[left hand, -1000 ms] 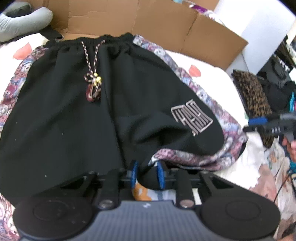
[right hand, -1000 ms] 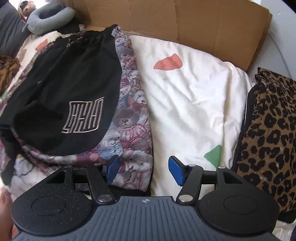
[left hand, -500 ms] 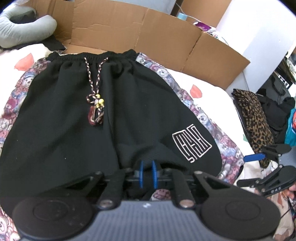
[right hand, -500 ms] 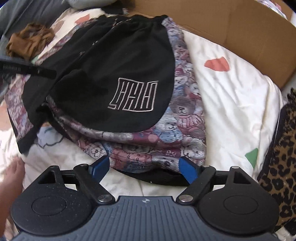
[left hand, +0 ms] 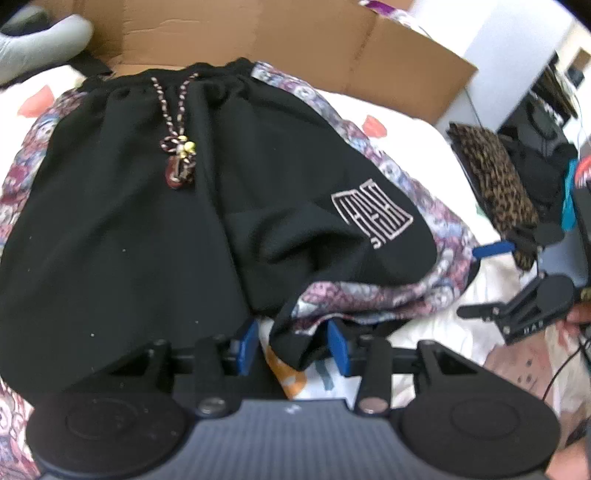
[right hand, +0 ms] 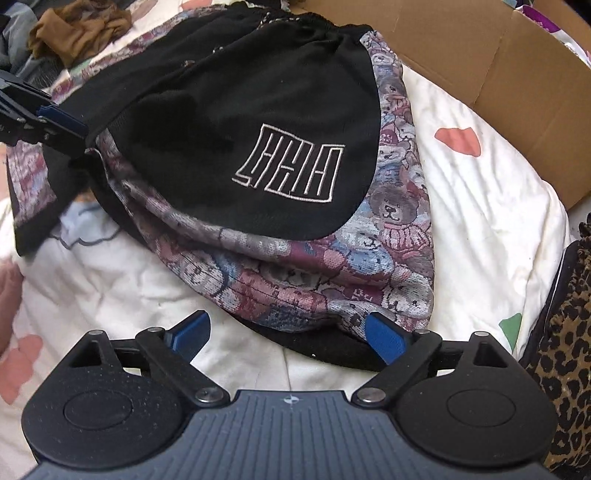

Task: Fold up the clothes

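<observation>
Nearest the left wrist camera, the left claw (left hand: pixel 291 347) stands partly parted, its blue pads either side of a drooping black hem corner of the shorts (left hand: pixel 147 229); the pads do not seem to press the cloth, so I judge it is not gripped. Likewise, in the right wrist view, the right claw (right hand: pixel 284 338) is spread wide and holds nothing, sitting low over the bed (right hand: pixel 480 229), with the bottom hem of the right leg just in front of it.

Beyond both claws, the black shorts with teddy-bear patterned side panels lie spread on the bed's white cover, front side up. The embroidered logo (right hand: pixel 291 166) shows on the right leg, whose lower part is bunched and rumpled rather than flat. Farther up, the drawstring (left hand: pixel 177 122) hangs from the waistband, which reaches toward the cardboard box (left hand: pixel 258 33) at the back. A leopard-print cloth (right hand: pixel 565 332) lies off to the right.

As for progress, the shorts lie open at full width, both legs side by side, with no fold visible. Judging by that, halving them leg over leg and then shortening them is left to do.
</observation>
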A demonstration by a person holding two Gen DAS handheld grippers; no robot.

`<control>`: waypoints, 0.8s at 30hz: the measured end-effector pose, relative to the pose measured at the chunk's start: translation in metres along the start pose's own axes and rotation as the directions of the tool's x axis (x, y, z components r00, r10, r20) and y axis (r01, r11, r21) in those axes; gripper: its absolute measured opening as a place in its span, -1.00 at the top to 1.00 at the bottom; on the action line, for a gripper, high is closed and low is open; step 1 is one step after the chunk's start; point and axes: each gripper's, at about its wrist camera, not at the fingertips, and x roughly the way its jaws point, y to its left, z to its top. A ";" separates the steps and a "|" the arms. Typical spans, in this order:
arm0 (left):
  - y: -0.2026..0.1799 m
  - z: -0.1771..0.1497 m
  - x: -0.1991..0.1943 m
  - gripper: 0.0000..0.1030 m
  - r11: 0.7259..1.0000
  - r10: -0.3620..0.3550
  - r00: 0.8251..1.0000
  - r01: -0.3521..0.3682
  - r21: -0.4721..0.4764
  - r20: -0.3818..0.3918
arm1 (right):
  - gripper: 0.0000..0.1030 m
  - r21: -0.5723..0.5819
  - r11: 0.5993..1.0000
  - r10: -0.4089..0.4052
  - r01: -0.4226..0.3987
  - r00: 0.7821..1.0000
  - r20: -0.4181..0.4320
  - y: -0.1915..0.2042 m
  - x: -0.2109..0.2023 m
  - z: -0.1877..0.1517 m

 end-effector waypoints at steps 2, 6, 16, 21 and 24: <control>-0.003 -0.003 0.005 0.15 0.999 0.022 1.000 -0.021 0.030 -0.021 | -0.84 -0.013 1.000 -0.005 0.005 1.000 -0.006 0.002 0.004 -0.001; -0.002 -0.004 0.013 0.54 0.999 0.012 0.998 -0.010 0.032 -0.057 | -0.84 0.011 1.000 -0.027 0.027 1.000 0.007 -0.003 0.006 -0.001; 0.009 0.009 -0.005 0.86 0.999 -0.018 1.000 0.019 -0.045 0.014 | -0.84 0.141 0.989 -0.063 0.049 0.993 0.103 -0.022 -0.008 0.005; 0.010 0.012 -0.007 0.88 0.998 -0.031 0.999 0.033 -0.061 0.031 | -0.84 0.141 0.988 -0.079 0.060 0.988 0.134 -0.022 -0.009 0.011; 0.008 0.012 -0.004 0.88 0.998 -0.031 0.999 0.032 -0.052 0.017 | -0.84 0.113 0.989 -0.109 0.096 0.988 0.113 -0.019 -0.001 0.011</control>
